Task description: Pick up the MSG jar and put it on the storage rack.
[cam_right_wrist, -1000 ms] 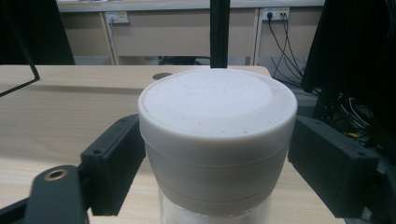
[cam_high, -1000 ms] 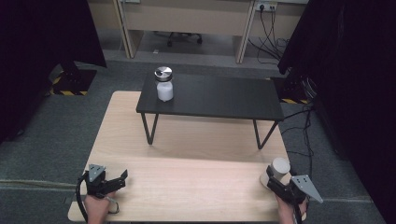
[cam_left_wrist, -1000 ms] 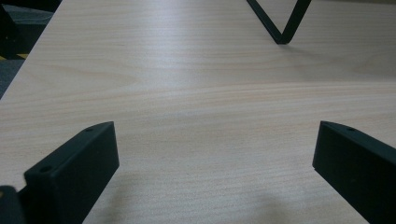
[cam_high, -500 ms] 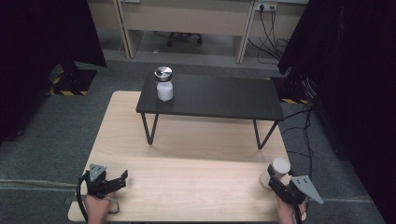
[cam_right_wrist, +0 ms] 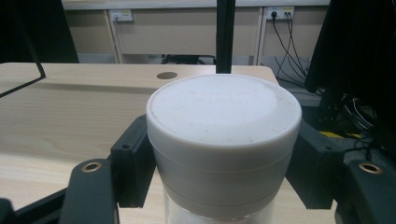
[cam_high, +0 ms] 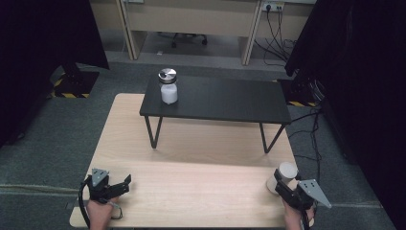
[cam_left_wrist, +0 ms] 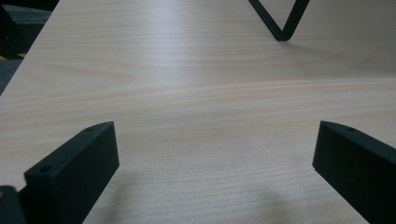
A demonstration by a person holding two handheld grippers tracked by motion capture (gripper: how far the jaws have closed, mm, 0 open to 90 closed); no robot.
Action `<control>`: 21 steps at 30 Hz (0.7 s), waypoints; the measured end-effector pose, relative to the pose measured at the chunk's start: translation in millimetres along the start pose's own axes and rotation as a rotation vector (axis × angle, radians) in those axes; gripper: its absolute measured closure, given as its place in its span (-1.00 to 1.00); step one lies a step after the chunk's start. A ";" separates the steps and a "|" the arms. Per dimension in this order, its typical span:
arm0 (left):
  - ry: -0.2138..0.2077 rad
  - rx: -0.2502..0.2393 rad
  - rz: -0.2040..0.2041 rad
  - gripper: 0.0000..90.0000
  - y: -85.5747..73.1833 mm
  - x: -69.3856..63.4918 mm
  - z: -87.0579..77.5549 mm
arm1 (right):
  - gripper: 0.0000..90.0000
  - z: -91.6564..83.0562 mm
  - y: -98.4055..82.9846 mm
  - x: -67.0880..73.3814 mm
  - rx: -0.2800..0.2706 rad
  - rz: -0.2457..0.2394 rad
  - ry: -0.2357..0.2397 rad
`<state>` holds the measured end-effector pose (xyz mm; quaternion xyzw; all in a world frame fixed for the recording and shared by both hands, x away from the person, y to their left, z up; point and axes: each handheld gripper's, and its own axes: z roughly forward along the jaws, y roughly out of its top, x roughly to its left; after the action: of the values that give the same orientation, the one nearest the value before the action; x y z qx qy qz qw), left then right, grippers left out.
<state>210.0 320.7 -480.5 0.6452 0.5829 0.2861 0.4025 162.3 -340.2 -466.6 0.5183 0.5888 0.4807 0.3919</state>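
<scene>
Gripping a white jar (cam_right_wrist: 223,140) by the band just under its lid, the right tool (cam_high: 287,188) has just drawn its jaws in, and both black pads now press the jar's sides, one on each flank. The jar stands upright at the near right corner of the light wooden bench (cam_high: 191,191), close to that edge, with the person's right hand (cam_high: 297,215) behind the tool. Its flat white lid faces up in the right gripper view.

Over at the near left corner, the left tool (cam_high: 119,184) sits low above the wood in the person's left hand (cam_high: 100,211), jaws spread wide with bare bench between them.

Farther back, a small black table (cam_high: 225,100) stands on the bench on thin metal legs. On its left end sits a second white jar with a shiny metal lid (cam_high: 168,86), well apart from both tools.
</scene>
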 end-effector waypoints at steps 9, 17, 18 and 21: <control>0.002 0.000 0.004 -1.00 -0.2 -0.6 0.0 | -0.25 -1.7 13.5 0.3 -0.005 -0.004 0.010; 0.001 -0.006 0.004 -1.00 -1.3 -0.7 -1.0 | -0.25 0.2 30.2 1.9 -0.007 -0.013 0.024; 0.001 -0.006 0.004 -1.00 -1.3 -0.7 -1.0 | -0.25 0.6 32.5 2.3 -0.005 -0.017 0.024; -0.001 -0.006 0.003 -1.00 -1.4 -0.5 -0.9 | -0.25 2.2 39.1 3.1 -0.005 -0.012 0.027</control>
<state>208.4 320.4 -481.1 0.6452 0.5808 0.2883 0.4041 173.1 -336.8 -429.0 0.5072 0.5960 0.4868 0.3881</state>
